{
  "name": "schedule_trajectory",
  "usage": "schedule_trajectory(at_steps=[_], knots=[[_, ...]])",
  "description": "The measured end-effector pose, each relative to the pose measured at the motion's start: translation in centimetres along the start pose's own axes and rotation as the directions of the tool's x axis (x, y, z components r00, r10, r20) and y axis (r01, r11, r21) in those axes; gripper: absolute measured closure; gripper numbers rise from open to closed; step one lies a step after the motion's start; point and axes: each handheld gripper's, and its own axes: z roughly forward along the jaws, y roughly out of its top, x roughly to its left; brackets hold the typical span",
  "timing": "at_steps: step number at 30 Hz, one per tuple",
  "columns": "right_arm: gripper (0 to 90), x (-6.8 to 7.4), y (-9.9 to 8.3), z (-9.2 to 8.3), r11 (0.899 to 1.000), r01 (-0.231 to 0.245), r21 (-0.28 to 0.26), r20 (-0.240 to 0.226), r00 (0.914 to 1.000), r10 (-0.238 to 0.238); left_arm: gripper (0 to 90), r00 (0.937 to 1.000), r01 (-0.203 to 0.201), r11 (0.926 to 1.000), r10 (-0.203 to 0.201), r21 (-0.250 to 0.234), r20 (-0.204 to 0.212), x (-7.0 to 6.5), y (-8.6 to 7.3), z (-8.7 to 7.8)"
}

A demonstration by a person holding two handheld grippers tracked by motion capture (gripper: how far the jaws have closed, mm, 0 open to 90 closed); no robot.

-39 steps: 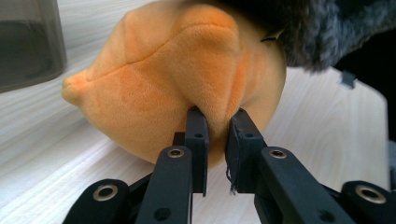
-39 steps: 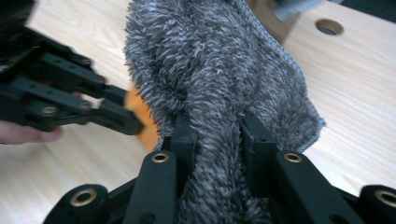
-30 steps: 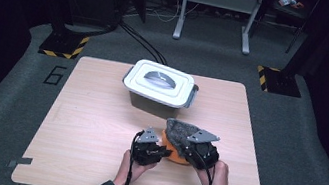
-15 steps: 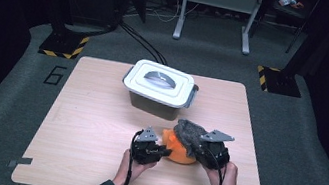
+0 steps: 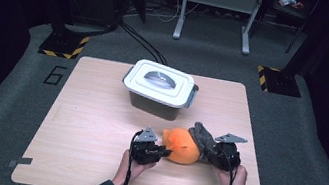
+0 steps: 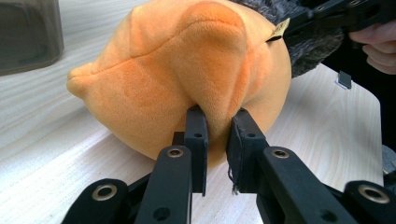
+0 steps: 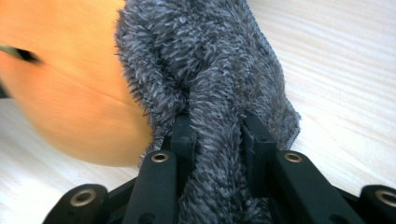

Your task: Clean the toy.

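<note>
Item: 1 orange plush toy [image 5: 182,147] with a grey fuzzy cover [image 5: 202,135], at the near edge of the table [image 5: 91,126], in front of the lidded bin [image 5: 159,88]. We note the left gripper [image 6: 218,122] pinching a fold of orange plush and the right gripper [image 7: 215,128] clamped on the grey pile. Risk, in our judgement: either shallow pinch could slip if we pull apart hard, or the cover could snag on the plush

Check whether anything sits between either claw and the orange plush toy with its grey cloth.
Nothing does. The left claw already pinches a fold of the orange plush toy, and the right claw is clamped on the grey cloth lying against it.
</note>
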Motion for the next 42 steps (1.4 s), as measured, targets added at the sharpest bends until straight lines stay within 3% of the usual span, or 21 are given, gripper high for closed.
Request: schedule_trajectory(at_steps=[10,16,19,20,26,30,34,37,38,39,40,42], knots=[[70.5,-1.4,-1.4,1.7,0.998,-0.036,0.049,0.016,0.9992,0.036,79.4,1.0000,0.003,1.0000,-0.003,0.001,0.007,0.0,-0.2,-0.1],[70.8,-1.4,-1.5,0.1,0.998,-0.061,0.013,0.026,0.9978,0.061,79.5,0.9999,0.007,1.0000,-0.007,0.002,0.011,-0.1,-0.3,-0.2],[70.7,-0.9,-1.1,-1.5,0.999,-0.024,-0.033,0.017,0.9996,0.024,79.5,0.9999,0.002,1.0000,-0.002,0.003,0.010,-0.2,-0.3,-0.2],[70.7,-0.5,-0.8,-2.0,0.999,-0.022,-0.042,0.014,0.9997,0.022,79.4,1.0000,0.001,1.0000,-0.001,0.002,0.009,-0.2,-0.3,-0.2],[70.6,3.1,1.4,-4.1,0.991,0.101,-0.088,-0.017,0.9945,-0.103,79.4,0.9999,0.004,1.0000,-0.004,0.000,0.014,-0.3,-0.3,-0.1],[70.6,5.7,2.9,-3.9,0.980,0.171,-0.101,-0.054,0.9827,-0.177,79.4,0.9999,-0.007,0.9999,0.007,0.009,0.011,-0.4,-0.3,-0.2],[70.6,7.3,3.5,-2.3,0.969,0.240,-0.065,-0.057,0.9681,-0.244,79.4,1.0000,-0.005,0.9999,0.005,0.011,0.008,-0.3,-0.3,-0.2],[70.9,7.4,3.4,-1.5,0.967,0.248,-0.054,-0.048,0.9670,-0.250,79.4,1.0000,0.005,0.9999,-0.005,0.010,0.007,-0.2,-0.5,-0.3],[71.0,7.3,3.3,-1.5,0.974,0.221,-0.051,-0.050,0.9734,-0.224,79.5,1.0000,0.008,0.9999,-0.008,0.006,0.005,-0.2,-0.5,-0.3],[71.0,7.1,3.3,-1.5,0.972,0.229,-0.053,-0.057,0.9711,-0.232,79.5,0.9999,0.012,0.9999,-0.012,0.006,0.009,-0.3,-0.5,-0.2],[71.0,7.0,3.3,-1.5,0.977,0.208,-0.050,-0.055,0.9760,-0.211,79.5,1.0000,0.008,0.9999,-0.008,0.009,0.005,-0.3,-0.5,-0.2],[71.0,6.7,3.1,-1.6,0.978,0.200,-0.051,-0.055,0.9777,-0.203,79.5,1.0000,0.002,0.9999,-0.002,0.012,0.007,-0.4,-0.4,-0.2]])
